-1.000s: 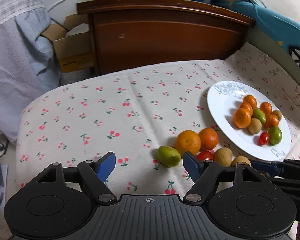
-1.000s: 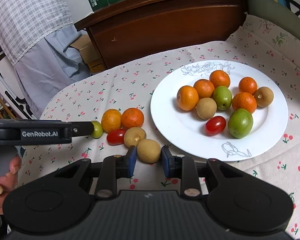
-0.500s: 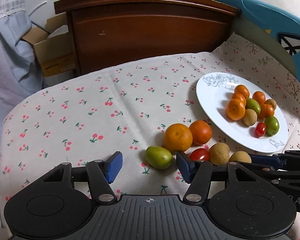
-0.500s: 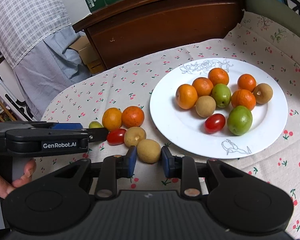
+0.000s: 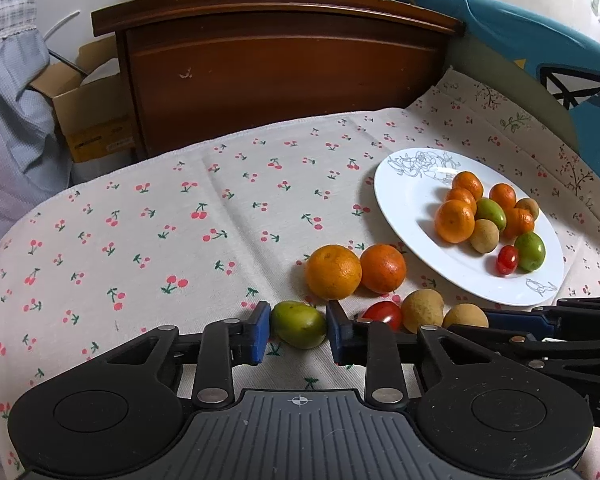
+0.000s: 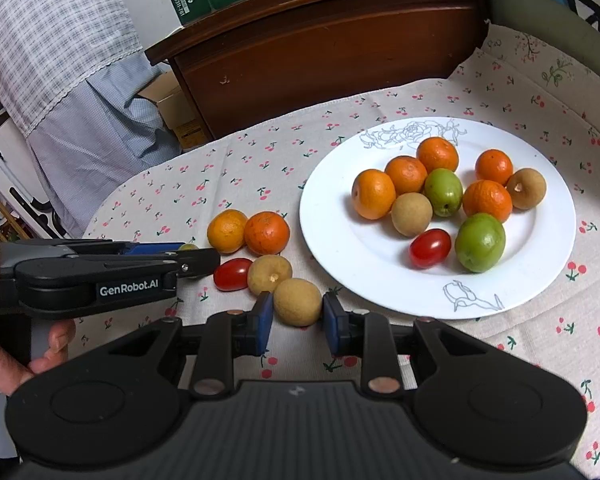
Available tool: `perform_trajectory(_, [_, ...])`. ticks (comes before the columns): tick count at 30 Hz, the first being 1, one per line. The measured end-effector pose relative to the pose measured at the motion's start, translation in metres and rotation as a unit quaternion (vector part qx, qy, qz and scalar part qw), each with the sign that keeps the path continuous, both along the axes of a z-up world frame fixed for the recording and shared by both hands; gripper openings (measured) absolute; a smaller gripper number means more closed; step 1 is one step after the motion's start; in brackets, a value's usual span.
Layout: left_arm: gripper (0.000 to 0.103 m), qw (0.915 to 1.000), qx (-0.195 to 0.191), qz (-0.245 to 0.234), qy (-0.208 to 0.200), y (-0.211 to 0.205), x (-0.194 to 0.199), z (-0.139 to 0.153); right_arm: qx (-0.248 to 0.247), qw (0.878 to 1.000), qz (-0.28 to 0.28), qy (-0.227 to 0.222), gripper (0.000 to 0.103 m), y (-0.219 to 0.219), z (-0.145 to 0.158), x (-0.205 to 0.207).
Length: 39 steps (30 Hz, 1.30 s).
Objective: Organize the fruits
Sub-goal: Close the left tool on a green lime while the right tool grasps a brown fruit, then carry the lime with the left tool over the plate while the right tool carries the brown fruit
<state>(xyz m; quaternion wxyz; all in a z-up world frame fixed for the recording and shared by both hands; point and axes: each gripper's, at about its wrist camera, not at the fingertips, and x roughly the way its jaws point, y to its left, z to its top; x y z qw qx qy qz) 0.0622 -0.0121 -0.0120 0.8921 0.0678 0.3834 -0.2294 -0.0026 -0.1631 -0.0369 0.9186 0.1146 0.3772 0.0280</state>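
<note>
A: Start at the left gripper (image 5: 298,330). What are its fingers (image 5: 258,330) doing?

B: They have just been closing, and now they pinch the green fruit (image 5: 299,324) at lower centre of the left wrist view, one blue pad on each side. A second ago they stood wide with that fruit lying loose ahead of them.

A: And the right gripper (image 6: 296,316)?

B: Unchanged. Its fingers (image 6: 263,316) hold the tan round fruit (image 6: 297,301) at lower centre of its own view, as before, just short of the plate's near rim.

A: Both fruits still down on the cloth?

B: They appear to rest on the cherry-print cloth (image 5: 160,240); neither looks lifted.

A: What lies around them?

B: Right of the green fruit sit a cherry tomato (image 5: 383,314) and another tan fruit (image 5: 423,309), with two oranges (image 5: 333,271) just behind. The white plate (image 5: 404,204) at right of frame already carries a cluster of fruit.

A: So what does the closing mean?

B: I judge both picks are secured; carrying them onto the plate comes next, leaving four loose pieces.
</note>
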Motion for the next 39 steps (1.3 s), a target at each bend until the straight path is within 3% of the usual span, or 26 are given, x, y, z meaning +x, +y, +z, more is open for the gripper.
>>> perform_trajectory(19, [0.027,0.9993,-0.024,0.028,-0.009,0.018,-0.031,0.033,0.003,1.0,0.017,-0.016,0.026,0.006,0.02,-0.014])
perform_trajectory(29, [0.027,0.9978,-0.048,0.025,-0.04,0.009,-0.049,0.072,-0.004,0.998,0.005,-0.059,0.026,-0.004,0.059,-0.022])
perform_trajectory(39, [0.027,0.9957,-0.072,-0.004,-0.058,-0.021,-0.053,0.1,0.012,0.996,-0.027,-0.089,0.026,-0.042,0.095,-0.018])
